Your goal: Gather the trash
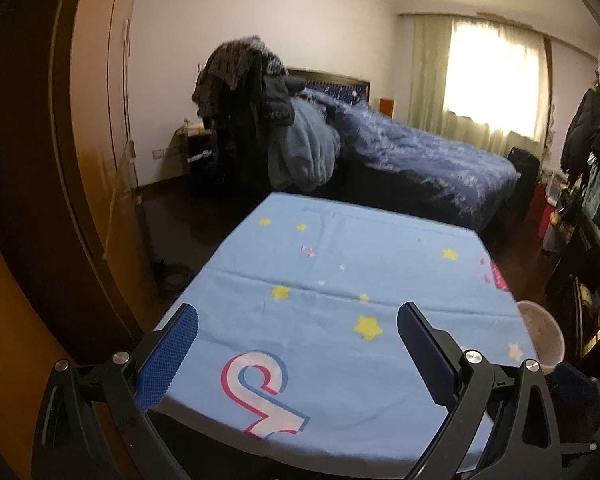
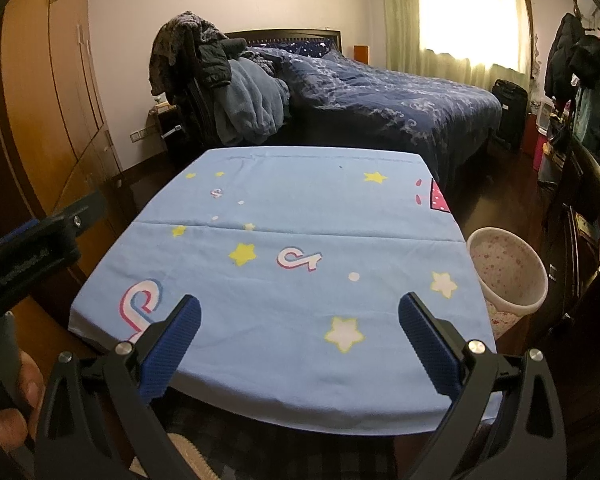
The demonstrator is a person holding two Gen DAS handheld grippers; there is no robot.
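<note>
A table under a light blue cloth (image 1: 340,264) (image 2: 300,208) printed with stars and logos fills the middle of both views. No loose trash shows on it. A pale speckled wastebasket (image 2: 508,272) stands on the floor by the table's right edge; its rim also shows in the left wrist view (image 1: 540,332). My left gripper (image 1: 298,334) is open and empty over the table's near left part. My right gripper (image 2: 300,330) is open and empty over the near edge. The left gripper's body shows at the far left of the right wrist view (image 2: 32,248).
A bed with a dark blue quilt (image 2: 380,92) stands behind the table. A chair piled with clothes (image 2: 204,72) is at its near corner. A wooden wardrobe (image 2: 52,92) lines the left wall. Dark furniture and hanging coats (image 2: 580,60) crowd the right side.
</note>
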